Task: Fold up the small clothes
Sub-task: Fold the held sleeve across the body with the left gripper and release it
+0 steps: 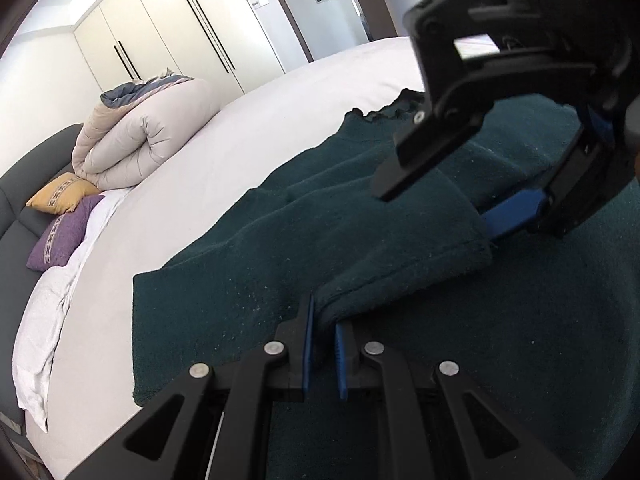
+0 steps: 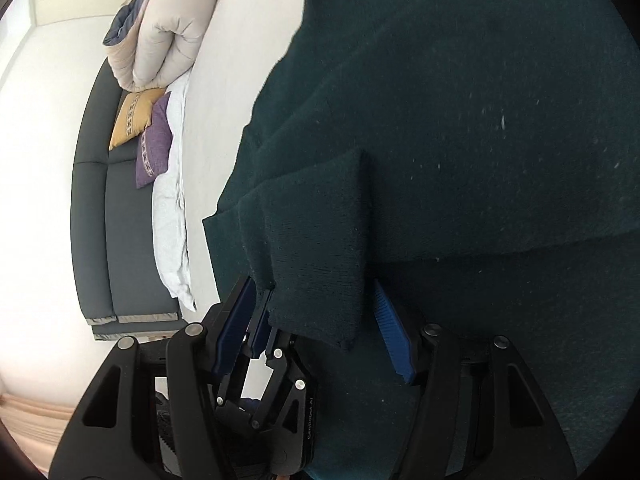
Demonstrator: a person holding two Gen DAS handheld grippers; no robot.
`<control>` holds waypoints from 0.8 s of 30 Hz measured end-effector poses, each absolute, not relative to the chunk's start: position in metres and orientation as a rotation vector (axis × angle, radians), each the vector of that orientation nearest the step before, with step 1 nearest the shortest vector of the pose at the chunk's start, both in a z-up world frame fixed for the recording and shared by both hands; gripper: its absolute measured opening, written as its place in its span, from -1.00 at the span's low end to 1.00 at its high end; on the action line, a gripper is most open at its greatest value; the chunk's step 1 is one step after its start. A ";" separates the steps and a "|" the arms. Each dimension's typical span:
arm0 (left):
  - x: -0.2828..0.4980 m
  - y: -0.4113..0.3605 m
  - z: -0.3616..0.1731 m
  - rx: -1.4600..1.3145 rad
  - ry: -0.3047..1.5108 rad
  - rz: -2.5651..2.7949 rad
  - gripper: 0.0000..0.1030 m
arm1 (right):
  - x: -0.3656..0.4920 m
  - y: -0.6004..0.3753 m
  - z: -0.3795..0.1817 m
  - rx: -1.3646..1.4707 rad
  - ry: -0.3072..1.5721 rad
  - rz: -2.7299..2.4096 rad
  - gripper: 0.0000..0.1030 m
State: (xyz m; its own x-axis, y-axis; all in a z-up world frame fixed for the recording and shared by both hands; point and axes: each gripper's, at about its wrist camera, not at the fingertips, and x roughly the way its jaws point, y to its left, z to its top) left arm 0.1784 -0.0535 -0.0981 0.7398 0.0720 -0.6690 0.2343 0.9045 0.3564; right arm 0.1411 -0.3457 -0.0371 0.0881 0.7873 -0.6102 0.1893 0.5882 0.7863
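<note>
I have the dark green sweater [image 1: 280,240] spread across the white bed [image 1: 208,160], with one sleeve [image 1: 400,248] folded over the body. My left tongs [image 1: 322,344] are clamped on the corner of that sleeve's cuff, the blue pads nearly together with the knit pinched between them. My right tongs [image 2: 316,328] stand apart, straddling the same cuff [image 2: 320,280]; the cloth lies between the pads but I don't see them pressing on it. It looks like a thick, soft knit to me: light, limp, with no stiffness of its own, so it will sag and drag wherever it isn't carried. The fuzzy surface should grip the ribbed pads well, not slip. I'd take it at the hemmed cuff edge, where the doubled fabric gives the firmest bite, both corners held so the sleeve stays flat.
</note>
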 end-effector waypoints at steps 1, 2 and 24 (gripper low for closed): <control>0.178 -0.054 -0.098 0.440 0.736 -0.093 -0.78 | 0.141 -0.343 -0.042 0.902 1.453 0.544 0.09; 0.178 -0.054 -0.098 0.439 0.735 -0.094 -0.78 | 0.142 -0.341 -0.044 0.912 1.446 0.548 0.02; 0.120 -0.104 -0.074 0.325 0.783 -0.317 -0.10 | 0.185 -0.455 0.020 0.373 1.271 0.306 -0.86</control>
State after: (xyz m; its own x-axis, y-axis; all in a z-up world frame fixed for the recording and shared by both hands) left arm 0.1200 -0.1045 -0.0737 0.6667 -0.1570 -0.7286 0.3948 0.9036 0.1666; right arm 0.1847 -0.4548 0.0203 0.2690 0.4228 -0.8654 -0.0169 0.9004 0.4347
